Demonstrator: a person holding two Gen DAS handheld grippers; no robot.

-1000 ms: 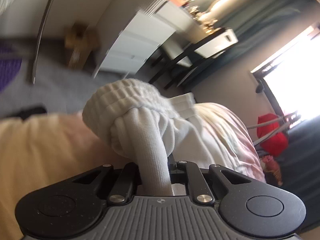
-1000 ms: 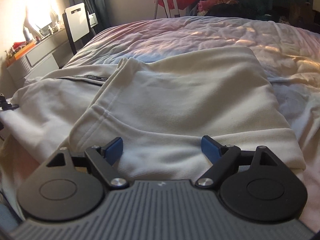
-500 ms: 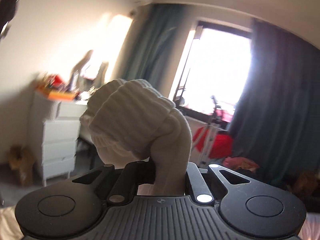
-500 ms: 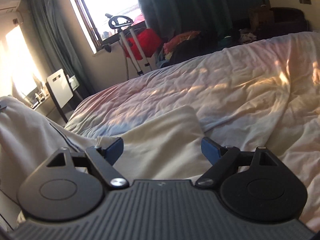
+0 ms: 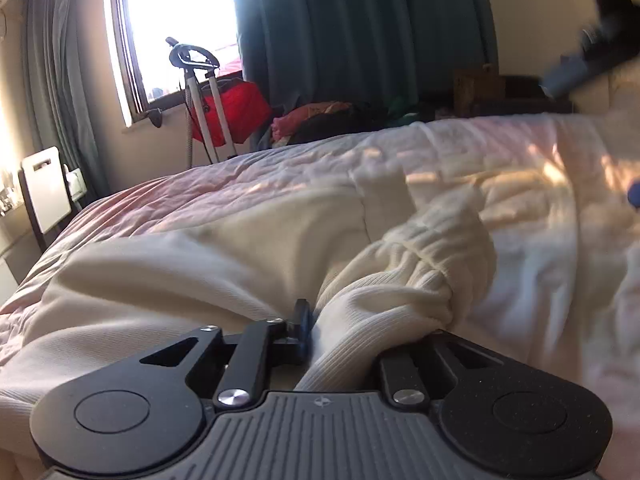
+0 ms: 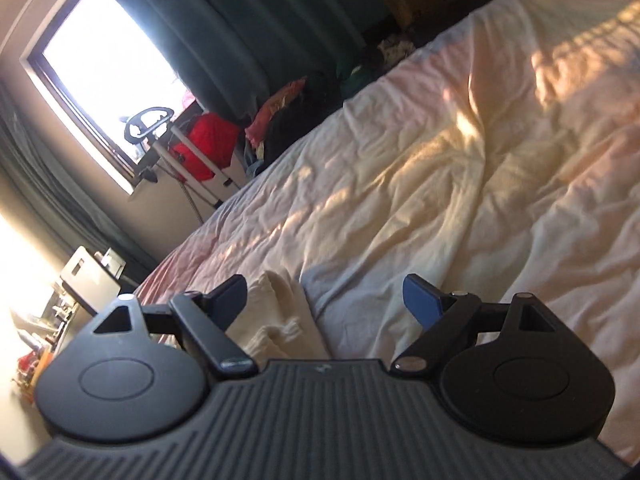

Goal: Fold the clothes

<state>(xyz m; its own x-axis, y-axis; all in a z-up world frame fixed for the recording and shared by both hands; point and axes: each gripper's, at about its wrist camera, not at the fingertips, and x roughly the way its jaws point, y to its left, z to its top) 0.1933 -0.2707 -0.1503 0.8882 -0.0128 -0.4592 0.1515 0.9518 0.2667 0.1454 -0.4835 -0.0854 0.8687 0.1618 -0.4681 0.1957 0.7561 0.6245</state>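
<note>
A cream sweat garment (image 5: 224, 256) lies spread over the bed (image 5: 520, 168), its ribbed cuff (image 5: 404, 300) bunched just ahead of my left gripper (image 5: 336, 332). The cuff runs in between the left jaws, which are opening but still hold the fabric; the right-hand finger is hidden under the cloth. In the right wrist view my right gripper (image 6: 324, 300) is tilted over the bedsheet (image 6: 460, 184), open, with nothing between its blue pads (image 6: 420, 300). A corner of the cream garment (image 6: 276, 320) lies below its left finger. A blurred blue pad (image 5: 568, 76) of the right gripper shows at the left view's upper right.
A window (image 5: 176, 20) with dark teal curtains (image 5: 360, 28) is behind the bed. A red bag (image 5: 232, 112) on a metal stand, a pile of clothes (image 5: 320, 116) and a white chair (image 5: 44, 188) stand along the bed's far and left sides.
The left gripper swung round and came down, bringing the cuff from mid-air onto the bed. The right gripper rose and rolled, so the garment has slid mostly out of its view.
</note>
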